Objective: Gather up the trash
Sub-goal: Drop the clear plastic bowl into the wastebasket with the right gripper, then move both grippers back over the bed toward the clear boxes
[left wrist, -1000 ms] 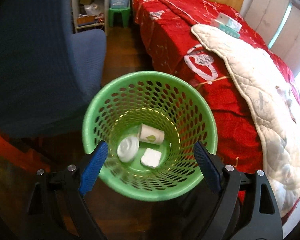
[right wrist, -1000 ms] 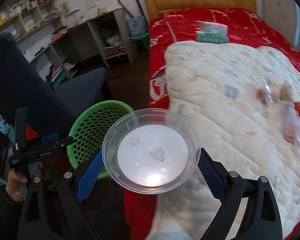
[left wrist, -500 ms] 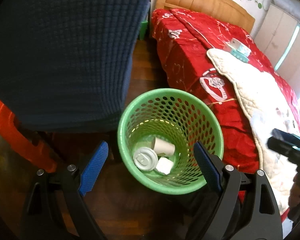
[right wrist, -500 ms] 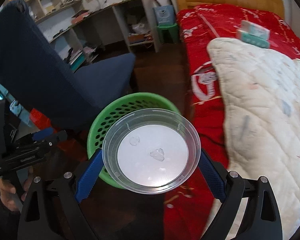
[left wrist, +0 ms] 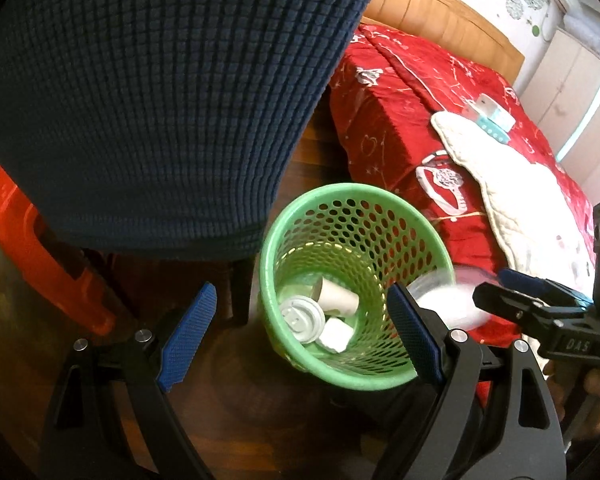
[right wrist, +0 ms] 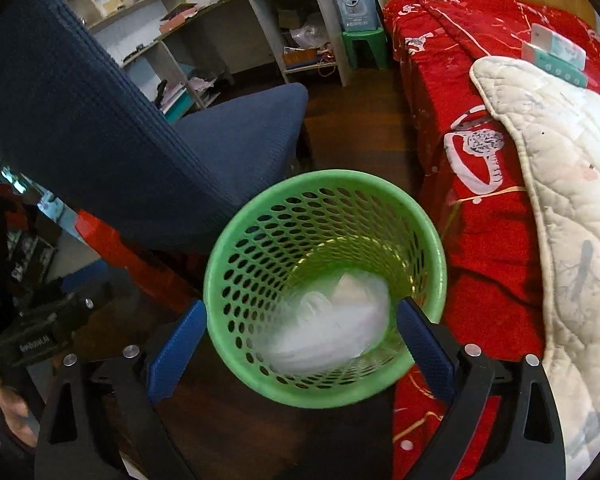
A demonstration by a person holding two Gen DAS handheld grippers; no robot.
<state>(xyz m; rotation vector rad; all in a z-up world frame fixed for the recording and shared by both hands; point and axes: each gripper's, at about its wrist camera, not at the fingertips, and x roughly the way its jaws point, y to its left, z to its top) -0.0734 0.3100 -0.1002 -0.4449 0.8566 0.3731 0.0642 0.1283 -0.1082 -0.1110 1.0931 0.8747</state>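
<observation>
A green perforated basket [right wrist: 228, 280] stands on the dark wood floor between a blue chair and a red bed; it also shows in the left wrist view [left wrist: 284, 224]. My right gripper [right wrist: 300, 332] is open just above the basket's rim. A clear plastic lid [right wrist: 332, 320] is blurred, falling free inside the basket; in the left wrist view the clear lid [left wrist: 448, 296] is at the basket's right rim. A paper cup [left wrist: 338, 296], a white cup lid [left wrist: 302, 316] and a crumpled tissue [left wrist: 336, 334] lie at the bottom. My left gripper [left wrist: 300, 332] is open and empty, near the basket's left side.
A blue fabric chair [left wrist: 160, 92] stands close on the left of the basket. A bed with a red cover [right wrist: 480, 120] and a white quilt [right wrist: 572, 184] lies on the right. An orange stool [left wrist: 40, 240] is at the left. Shelves [right wrist: 228, 28] line the far wall.
My right gripper moved left over the basket, opened and let go of the clear lid, which now falls into it. My left gripper drew back to the left.
</observation>
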